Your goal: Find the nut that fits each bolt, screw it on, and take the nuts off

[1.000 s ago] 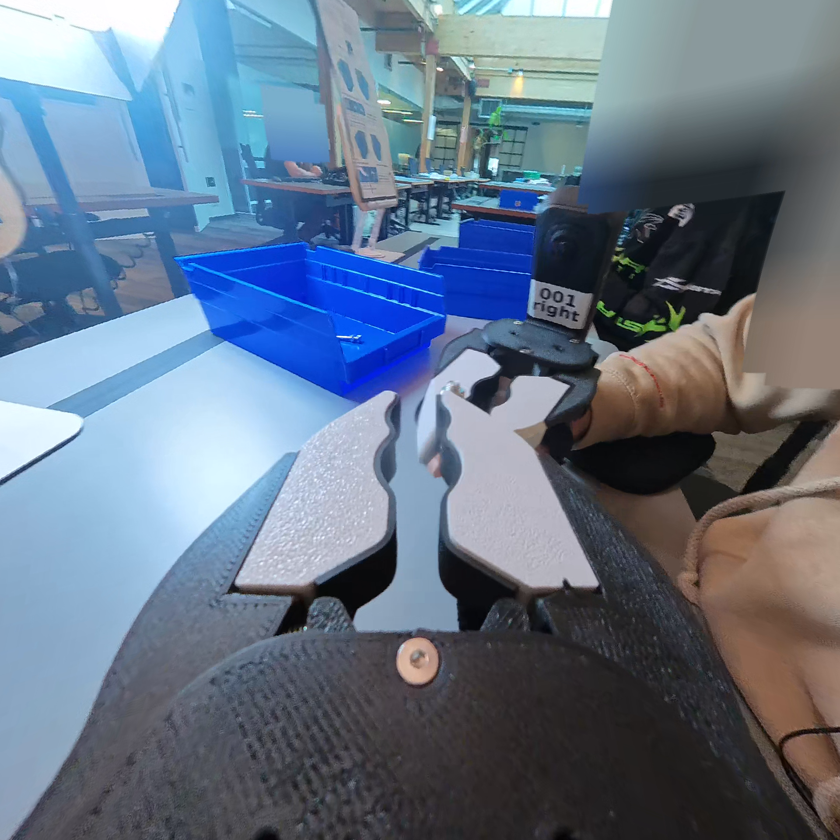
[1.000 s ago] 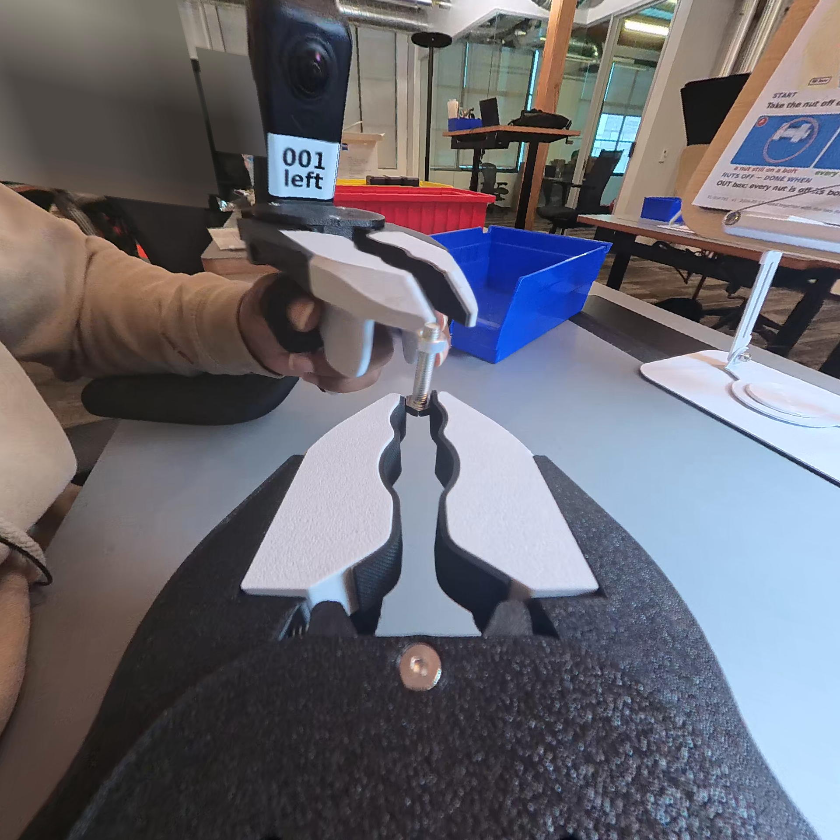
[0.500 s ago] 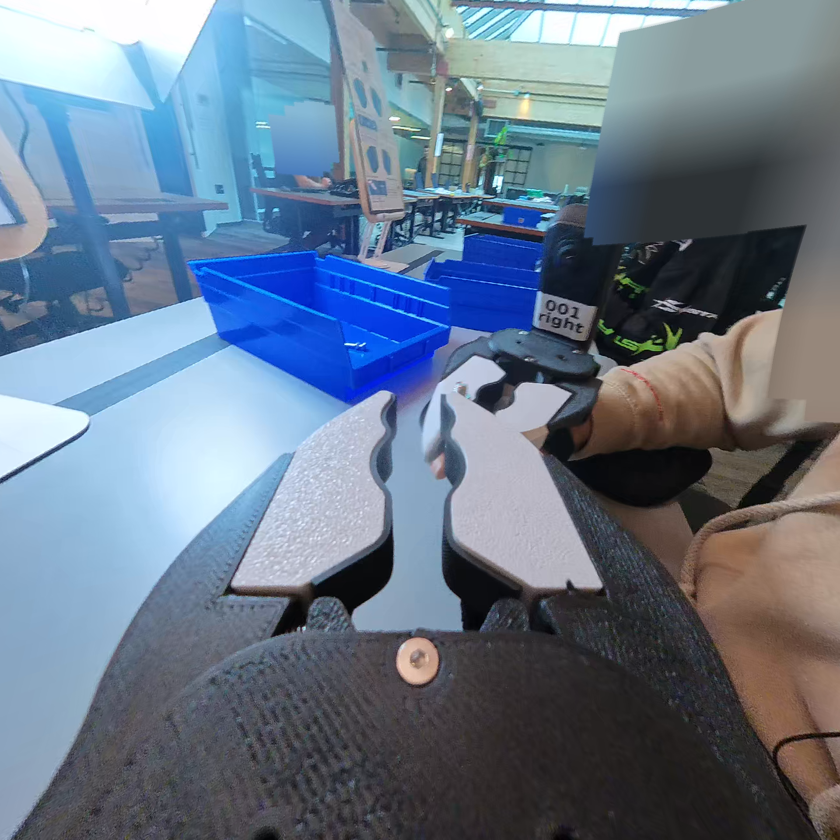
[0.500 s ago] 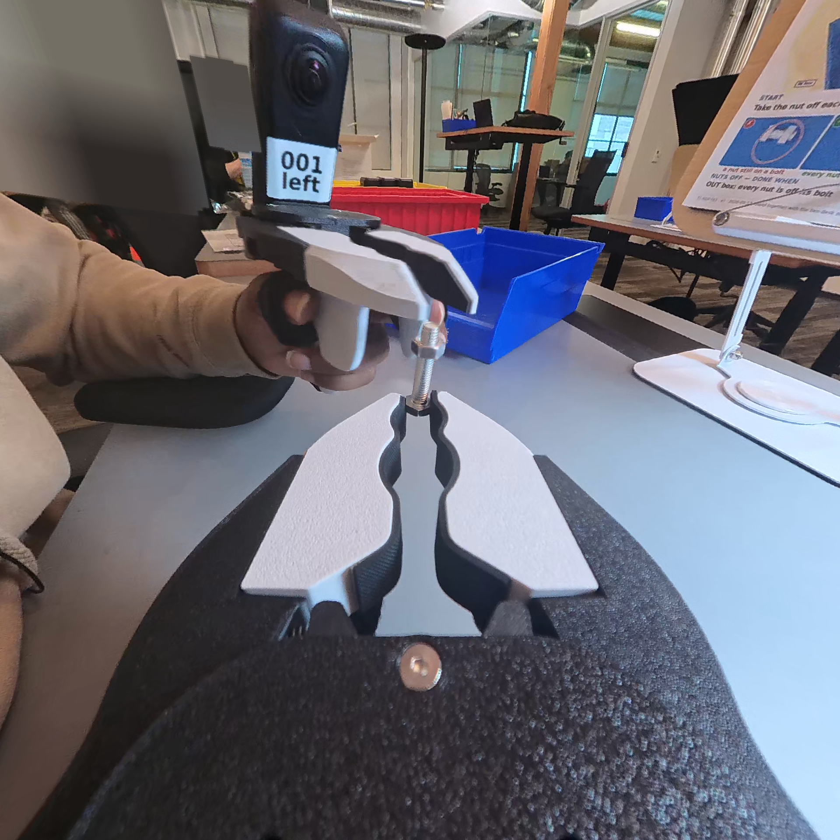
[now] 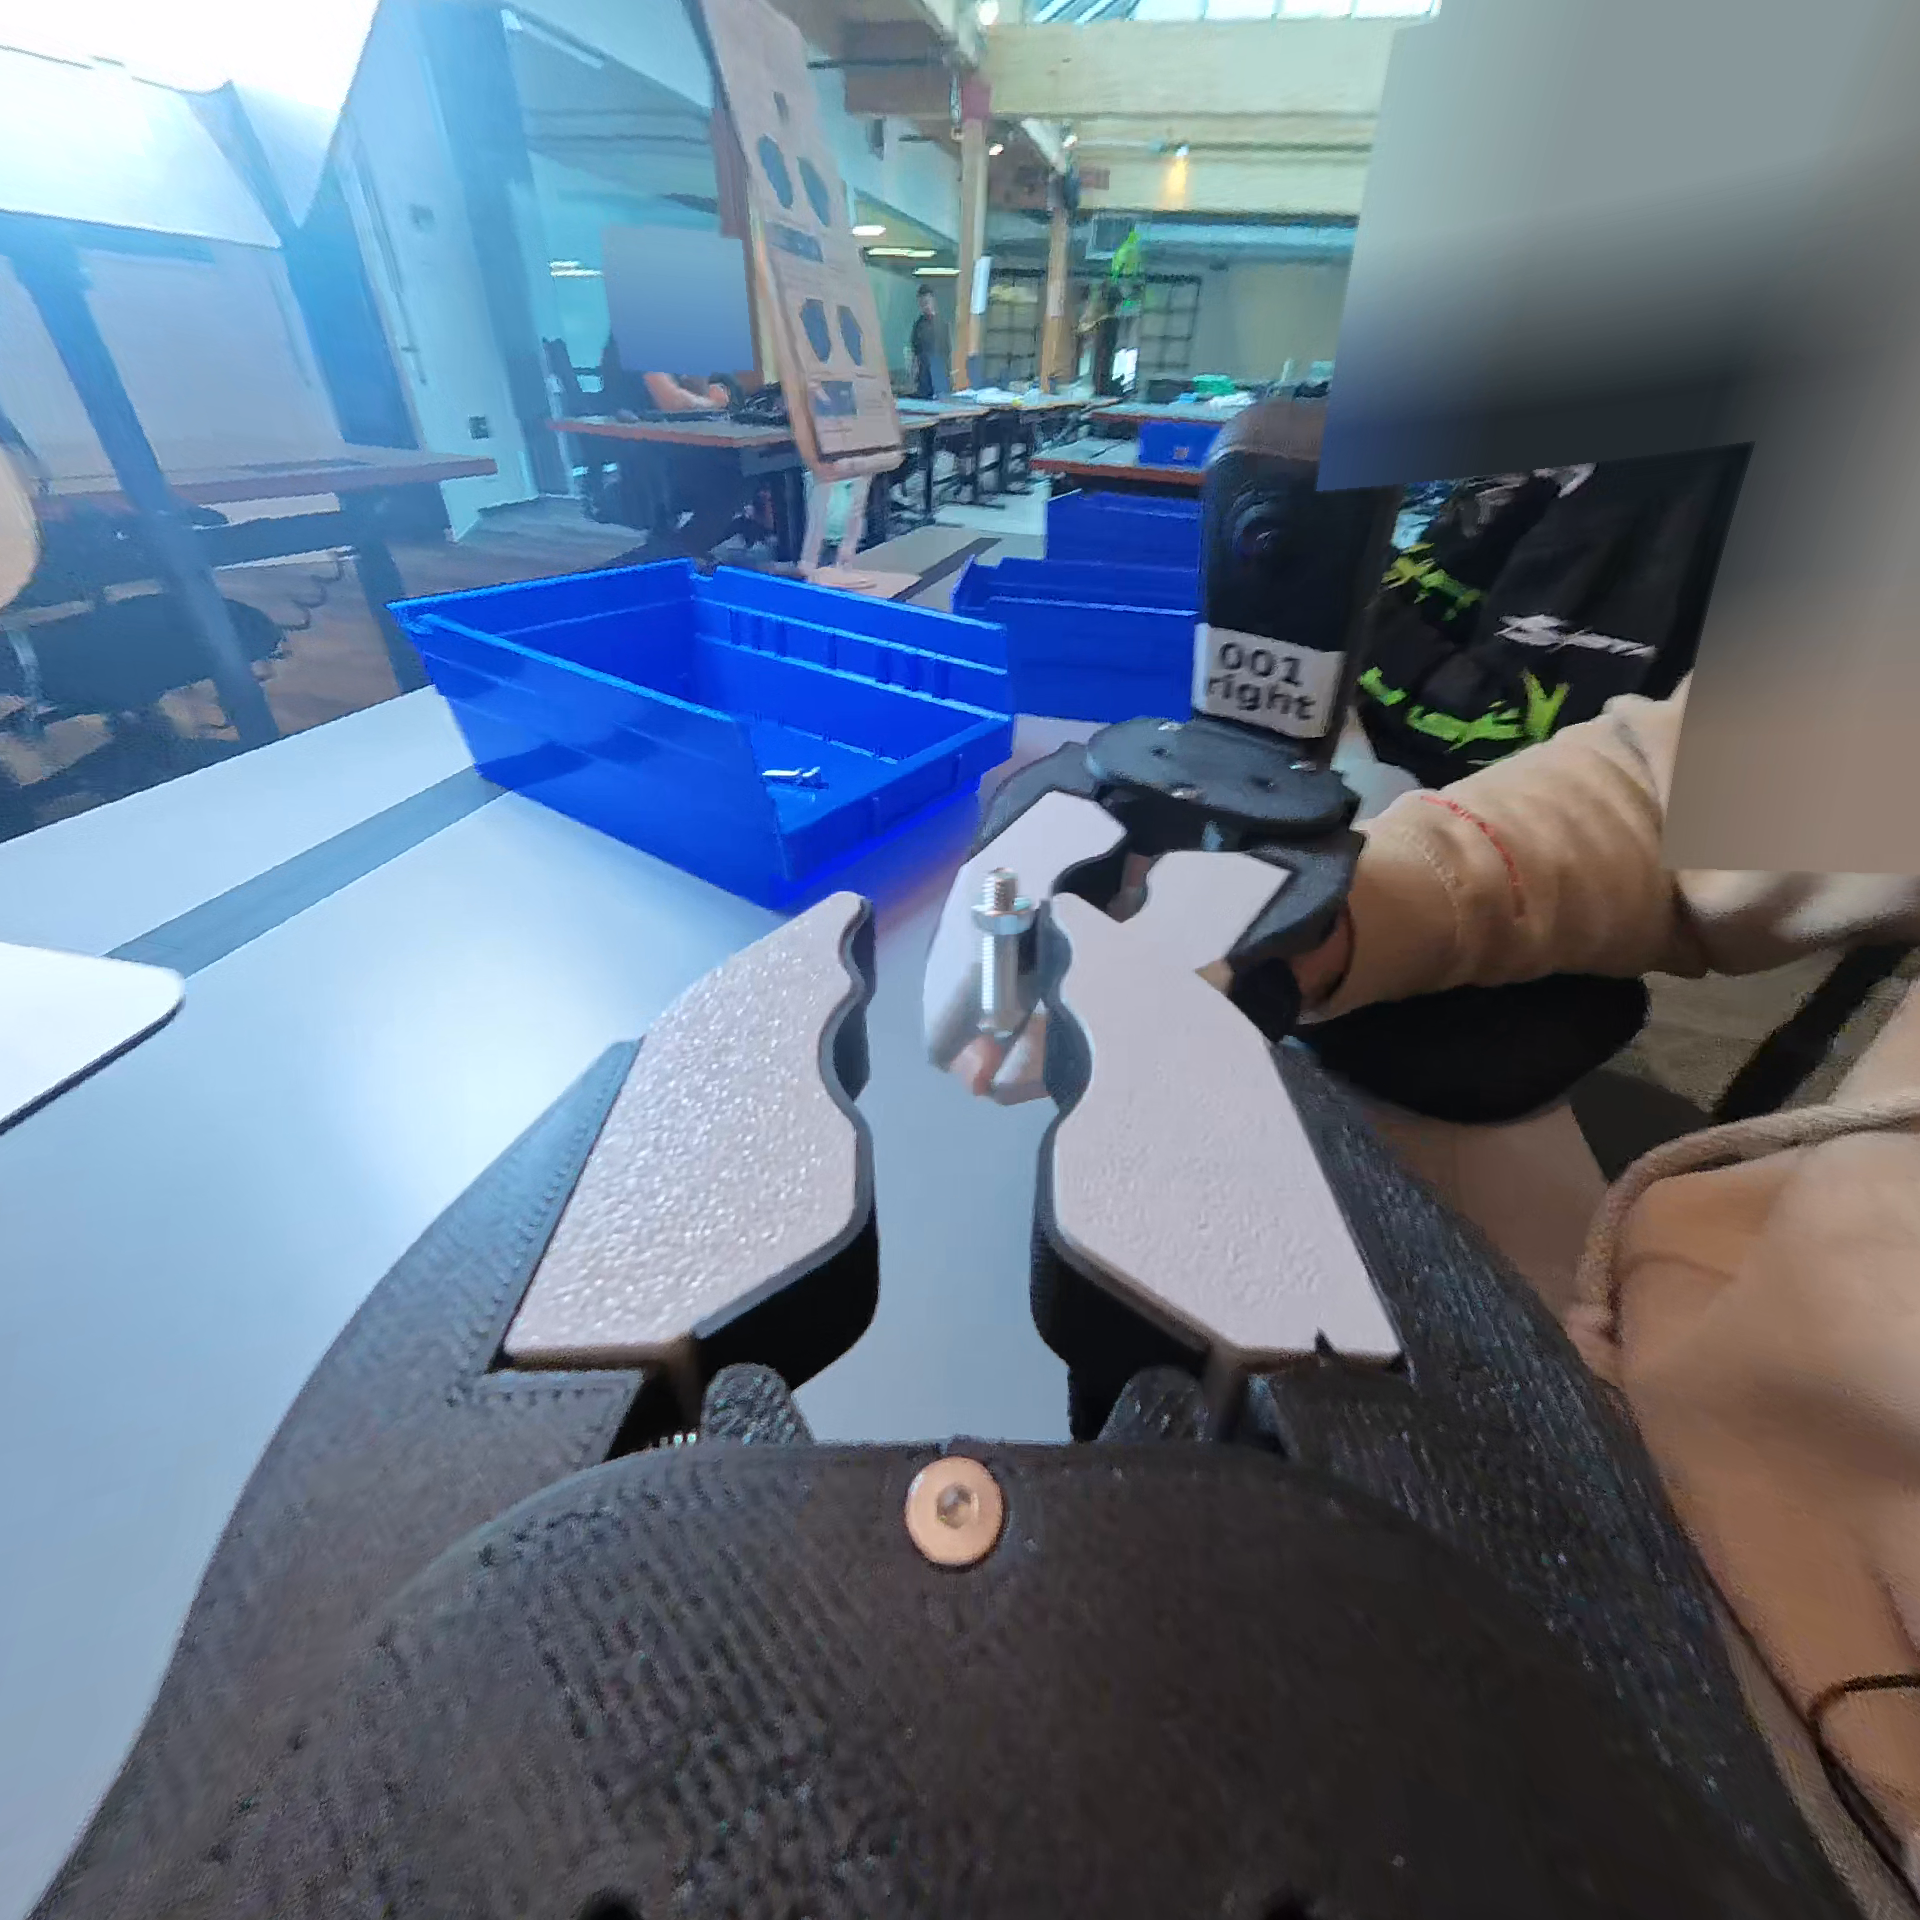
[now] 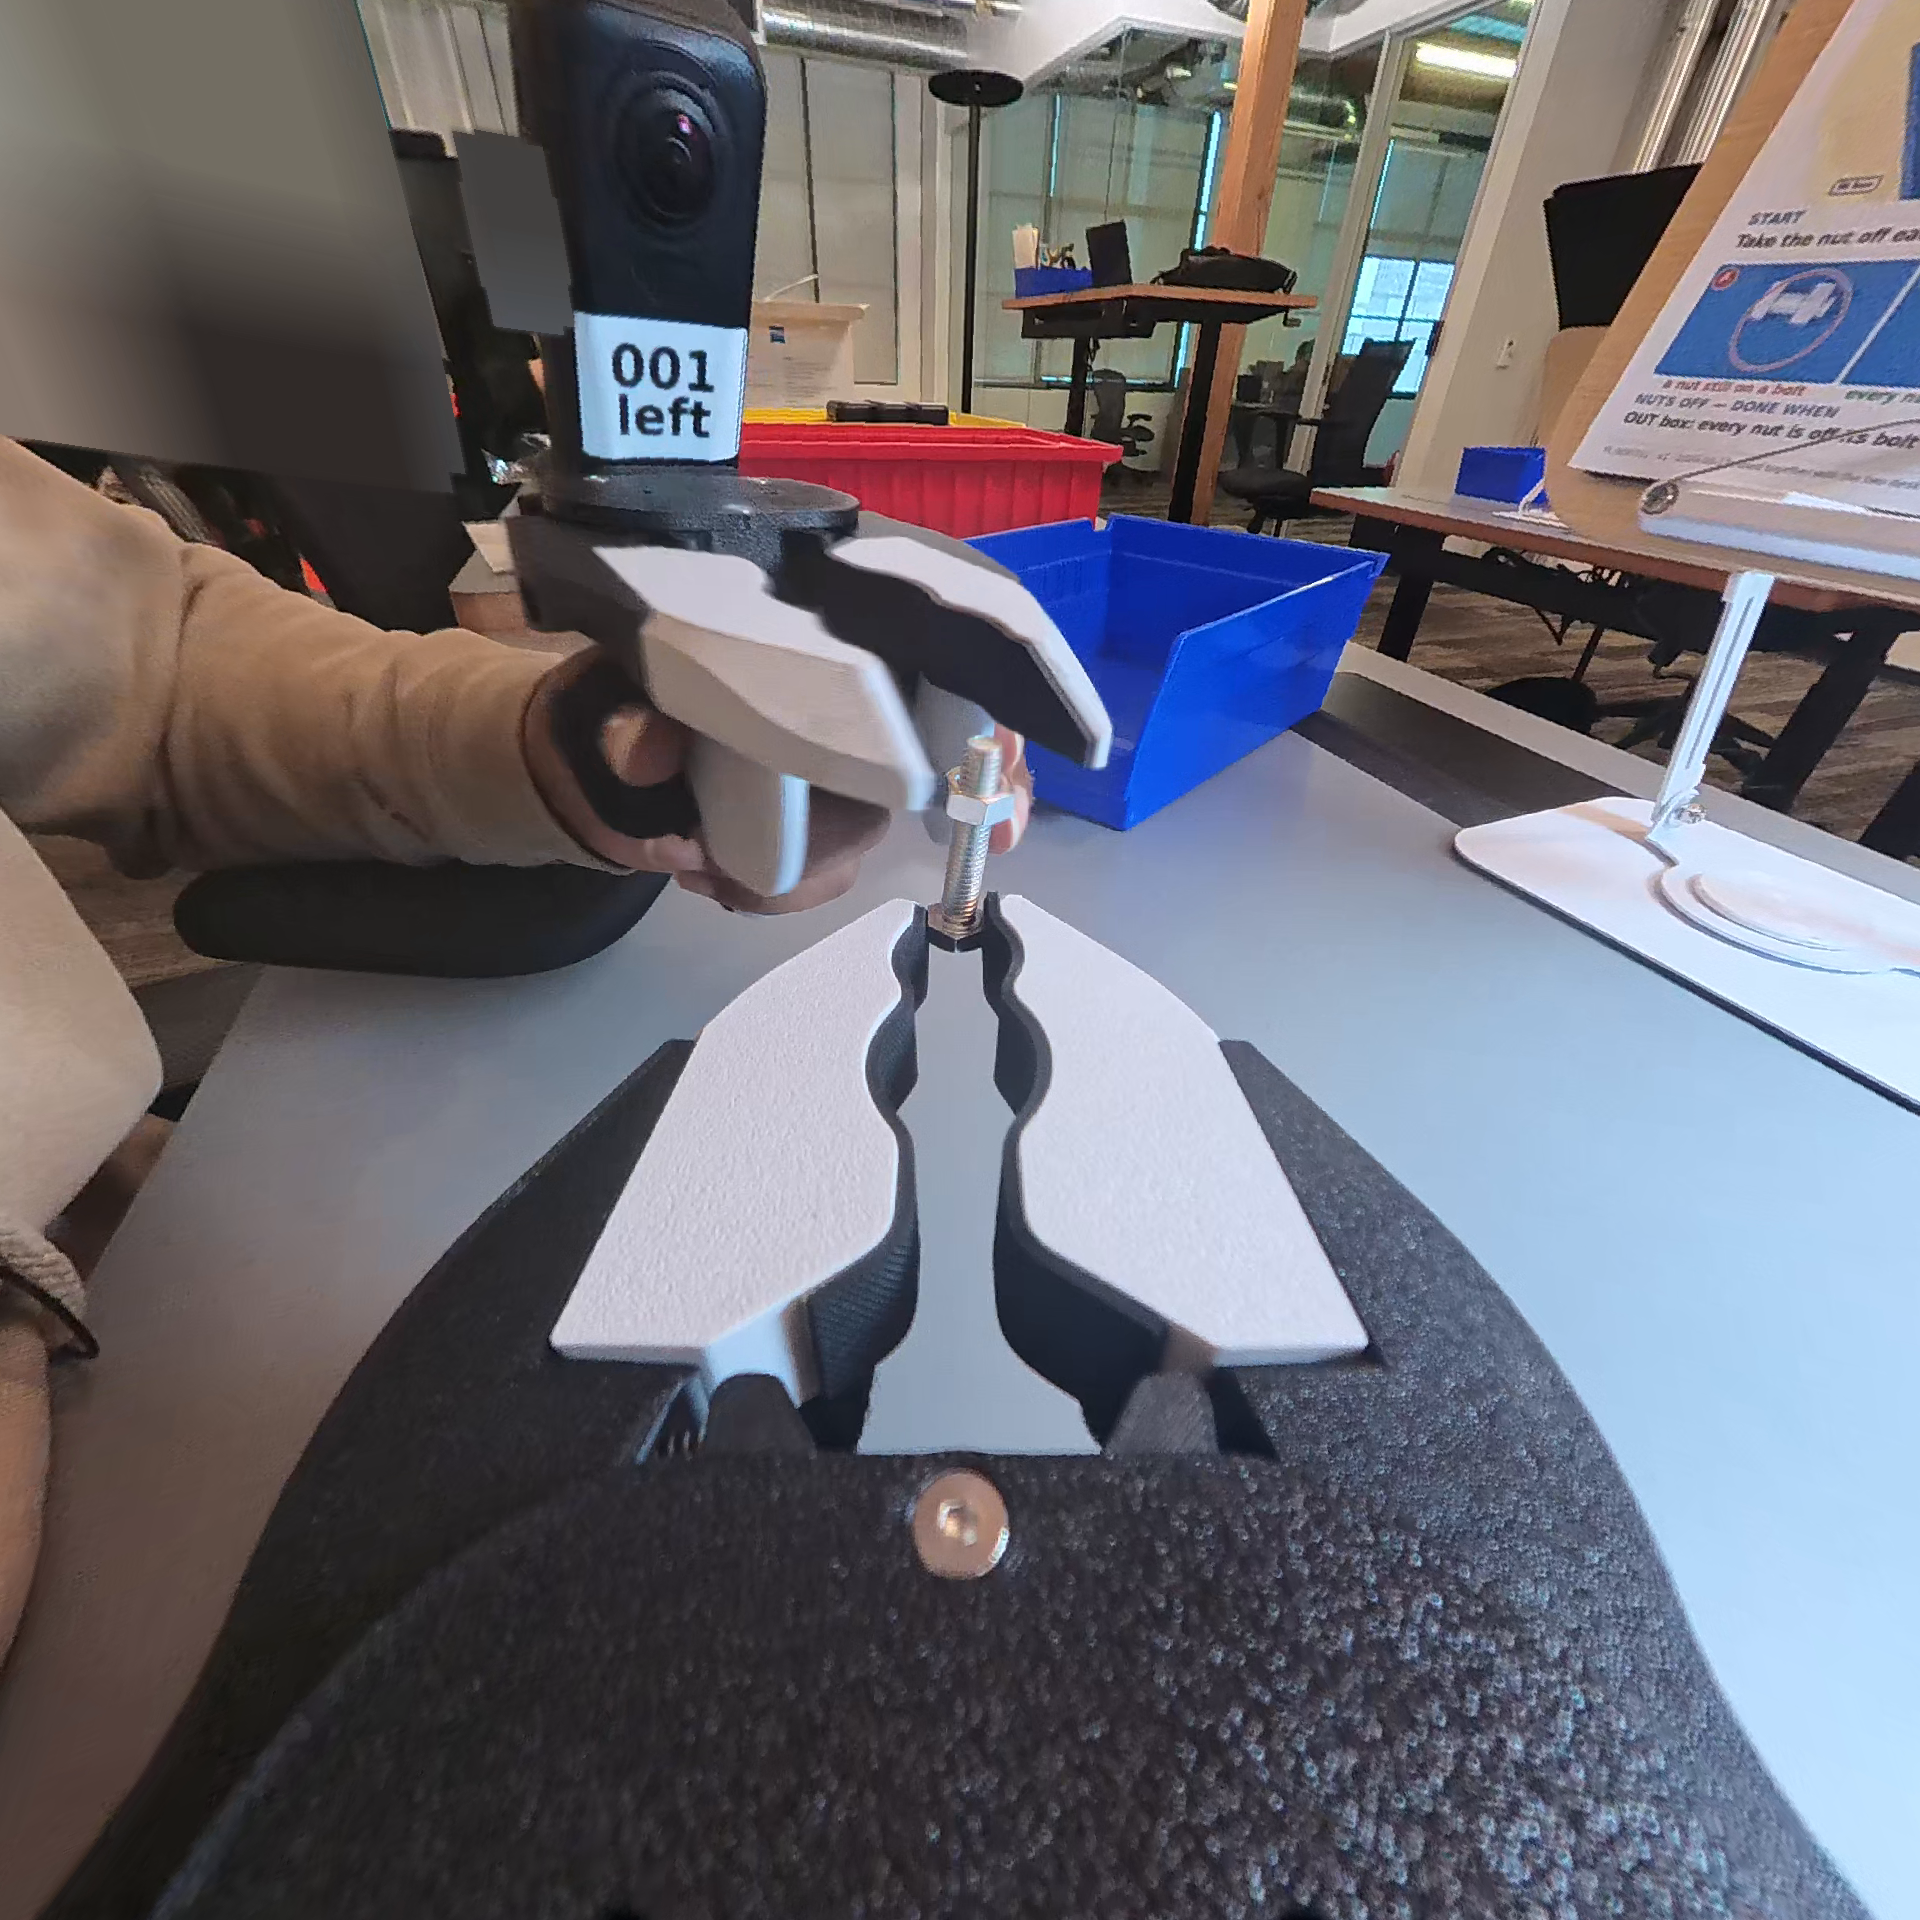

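Gripping the bolt [image 6: 962, 854] head at the right gripper [image 6: 958, 928] tips, upright, silver, nut [image 6: 972, 806] sitting high on its thread. Hovering beside it with the left gripper [image 5: 956, 961] parted, empty. Showing, only in left view, a small part lying in the bin [image 5: 623, 717].

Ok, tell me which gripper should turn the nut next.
Left, probably. The left gripper is open, with its fingertips right beside the nut. The right gripper is shut on the bolt, holding it upright.
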Demonstrator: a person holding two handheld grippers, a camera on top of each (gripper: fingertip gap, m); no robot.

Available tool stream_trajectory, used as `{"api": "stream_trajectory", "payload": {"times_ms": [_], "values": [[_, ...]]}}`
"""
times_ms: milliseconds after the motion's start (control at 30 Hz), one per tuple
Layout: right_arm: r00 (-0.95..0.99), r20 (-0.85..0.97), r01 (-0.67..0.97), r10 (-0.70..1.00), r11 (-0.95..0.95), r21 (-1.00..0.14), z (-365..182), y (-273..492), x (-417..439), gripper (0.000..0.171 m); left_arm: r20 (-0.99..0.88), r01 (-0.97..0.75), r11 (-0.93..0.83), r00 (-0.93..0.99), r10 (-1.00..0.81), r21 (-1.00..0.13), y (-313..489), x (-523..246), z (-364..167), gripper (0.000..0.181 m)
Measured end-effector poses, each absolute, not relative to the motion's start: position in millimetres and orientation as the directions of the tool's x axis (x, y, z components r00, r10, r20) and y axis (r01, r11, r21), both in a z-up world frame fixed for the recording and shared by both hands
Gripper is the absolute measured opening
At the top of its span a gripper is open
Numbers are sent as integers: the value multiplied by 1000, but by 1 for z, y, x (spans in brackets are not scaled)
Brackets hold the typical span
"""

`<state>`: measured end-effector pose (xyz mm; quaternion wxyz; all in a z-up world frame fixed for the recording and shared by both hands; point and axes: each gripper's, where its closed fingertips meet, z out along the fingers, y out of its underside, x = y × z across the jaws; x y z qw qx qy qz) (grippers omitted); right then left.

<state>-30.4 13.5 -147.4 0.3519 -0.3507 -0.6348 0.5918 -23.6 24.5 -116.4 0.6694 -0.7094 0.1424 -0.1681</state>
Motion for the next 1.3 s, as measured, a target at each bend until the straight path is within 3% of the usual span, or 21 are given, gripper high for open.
{"api": "stream_trajectory", "payload": {"times_ms": [100, 333, 467, 700, 767, 833, 1067, 1133, 1200, 1300], "values": [[-506, 29, 23, 862, 47, -999, -146, 15, -30, 10, 88, 73, -52, 923, -375, -996, 25, -39, -113, 7], [-502, 31, 34, 865, 55, -998, -148, 14, -31, 10, 64, 40, -65, 898, -435, -997, 24, -22, -116, 33], [-499, 22, 33, 866, 45, -998, -146, 17, -31, 10, 99, 77, -75, 922, -374, -994, 27, -39, -117, 11], [-495, 18, 48, 869, 49, -998, -149, 16, -32, 10, 77, 53, -67, 901, -426, -996, 26, -24, -117, 32], [-495, 20, 47, 869, 50, -998, -149, 16, -32, 10, 69, 42, -77, 915, -399, -996, 28, -29, -120, 28], [-491, 12, 43, 871, 37, -998, -147, 19, -32, 10, 92, 73, -67, 925, -369, -995, 28, -38, -117, 10], [-491, 12, 47, 871, 41, -998, -148, 17, -33, 10, 80, 61, -60, 906, -415, -996, 26, -26, -117, 29], [-492, 14, 45, 871, 41, -998, -147, 17, -32, 10, 71, 47, -69, 914, -400, -997, 28, -29, -119, 27], [-494, 8, 36, 870, 30, -999, -145, 19, -31, 10, 82, 61, -69, 932, -353, -996, 28, -41, -119, 7], [-488, 12, 36, 873, 35, -999, -145, 20, -32, 10, 111, 94, -63, 924, -367, -994, 27, -42, -115, 14]]}}
